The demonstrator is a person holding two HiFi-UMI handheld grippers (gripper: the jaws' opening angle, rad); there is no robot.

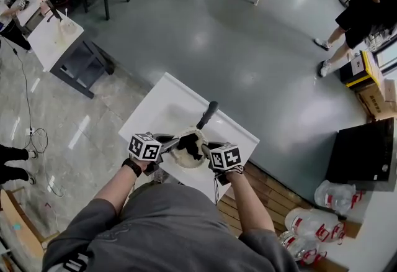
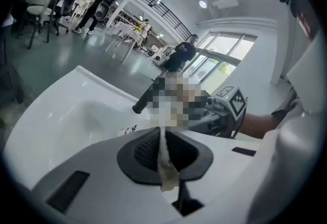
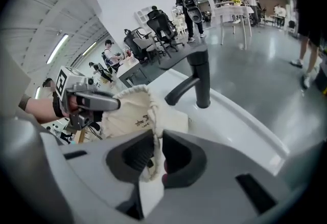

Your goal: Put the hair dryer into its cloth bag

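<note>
On the cloth bag (image 3: pixel 122 110), small unreadable print (image 3: pixel 141 122)

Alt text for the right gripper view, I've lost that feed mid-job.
The right gripper is shut on the rim of a cream cloth bag, while the left gripper pinches the bag's opposite side. A black hair dryer rises just beyond the bag, over a white table.

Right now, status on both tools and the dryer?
Left tool shut on cloth bag rim; right tool likewise. Hair dryer part in, handle sticking out. Nothing in the way.
</note>
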